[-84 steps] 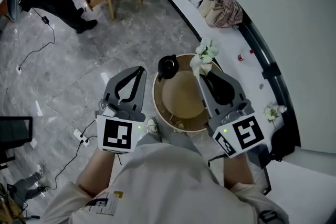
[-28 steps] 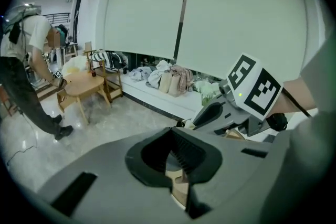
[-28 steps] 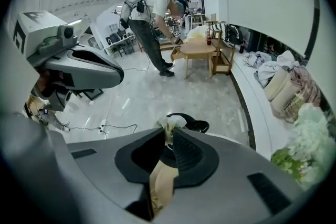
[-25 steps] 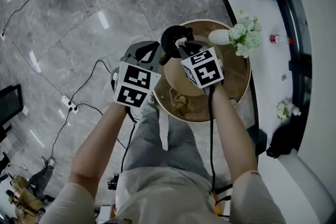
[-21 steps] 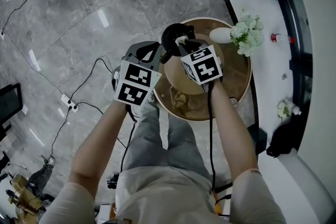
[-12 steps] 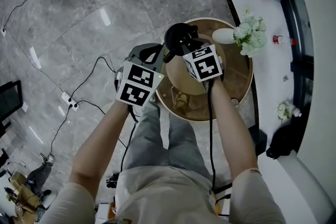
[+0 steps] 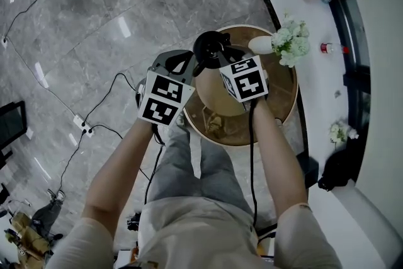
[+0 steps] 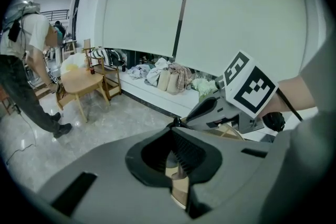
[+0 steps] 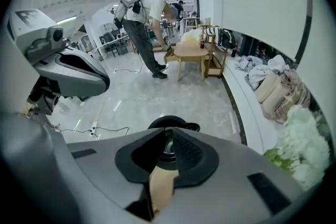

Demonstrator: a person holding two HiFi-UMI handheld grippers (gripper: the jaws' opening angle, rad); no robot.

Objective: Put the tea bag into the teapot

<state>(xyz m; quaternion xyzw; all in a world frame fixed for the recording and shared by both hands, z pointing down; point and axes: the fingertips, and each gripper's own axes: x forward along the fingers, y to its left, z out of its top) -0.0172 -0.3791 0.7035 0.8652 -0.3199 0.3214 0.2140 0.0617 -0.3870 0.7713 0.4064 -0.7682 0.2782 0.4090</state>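
- While the right gripper (image 9: 168, 134) points at the black teapot (image 7: 210, 47), its jaws are drawn almost together. No tea bag can be made out between them or elsewhere.
- The teapot sits at the far-left edge of the round table (image 7: 280, 101), so a nudge from the tips could push it off.
- The left gripper (image 8: 174, 134), its jaws likewise narrow and empty, hovers just off that edge and crowds the approach.
- A vase of white flowers (image 7: 261, 44) closes off the far-right edge.
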